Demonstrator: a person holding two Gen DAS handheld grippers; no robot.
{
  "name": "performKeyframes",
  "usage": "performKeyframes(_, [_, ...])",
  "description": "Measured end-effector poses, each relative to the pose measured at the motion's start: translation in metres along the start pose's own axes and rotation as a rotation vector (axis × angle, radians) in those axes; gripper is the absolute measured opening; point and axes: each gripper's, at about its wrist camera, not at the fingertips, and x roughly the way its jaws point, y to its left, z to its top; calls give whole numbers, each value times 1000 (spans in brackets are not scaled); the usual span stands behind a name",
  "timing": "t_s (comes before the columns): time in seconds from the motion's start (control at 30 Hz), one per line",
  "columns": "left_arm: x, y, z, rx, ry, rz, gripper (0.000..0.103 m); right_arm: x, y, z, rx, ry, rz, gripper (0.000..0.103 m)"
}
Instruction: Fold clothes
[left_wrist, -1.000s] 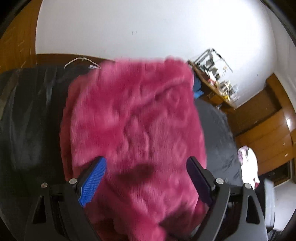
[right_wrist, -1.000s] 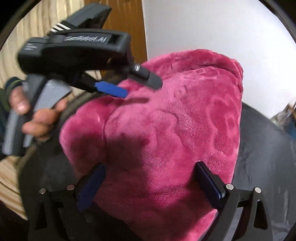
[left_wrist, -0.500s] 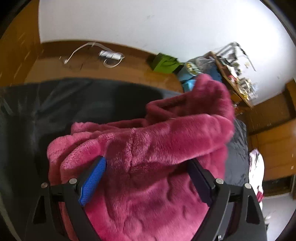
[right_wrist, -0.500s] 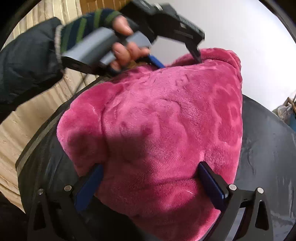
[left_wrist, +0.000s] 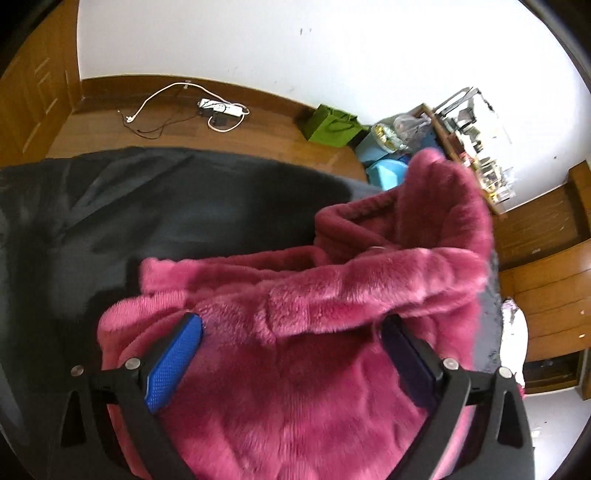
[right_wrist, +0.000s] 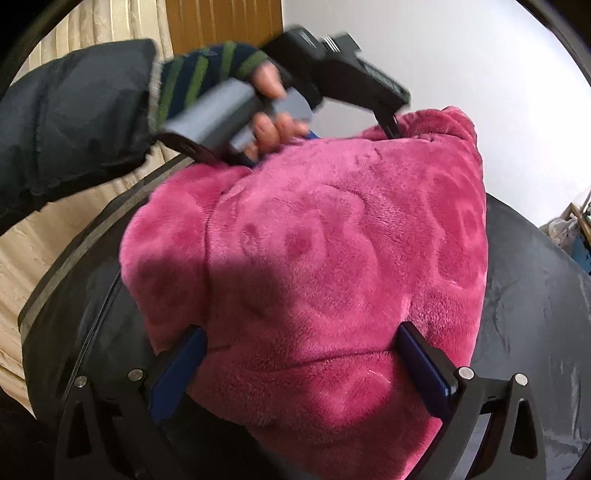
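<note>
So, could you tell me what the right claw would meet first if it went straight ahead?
Probably the pink fleece garment: it bulges directly ahead of the open right claw, though depth is hard to judge.

The pink garment (right_wrist: 332, 258) is thick plush fleece, soft and matt, with a pattern pressed into the pile on one face and a longer, fuzzier nap where it shows in the left wrist view (left_wrist: 295, 369). Under the garment, the black cover (left_wrist: 147, 221) is a smooth cloth with a faint sheen. The left gripper (left_wrist: 291, 332) has matt black plastic arms with small shiny metal screws and blue pads (left_wrist: 173, 365) of dimpled rubbery texture; beyond the cover, the floor (left_wrist: 258, 136) is glossy varnished wood.
</note>
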Motion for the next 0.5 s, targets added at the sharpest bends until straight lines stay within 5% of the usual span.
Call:
performKeyframes(0.13, [-48, -4, -18, 44, -22, -5, 99, -14, -4, 7, 35, 0, -3, 103])
performKeyframes(0.33, [-74, -7, -56, 170, -1, 0, 99, -44, 2, 33, 7, -185, -93, 103])
performKeyframes(0.5, [-59, 8, -69, 161, 33, 41, 99, 8, 21, 65, -115, -170, -124, 103])
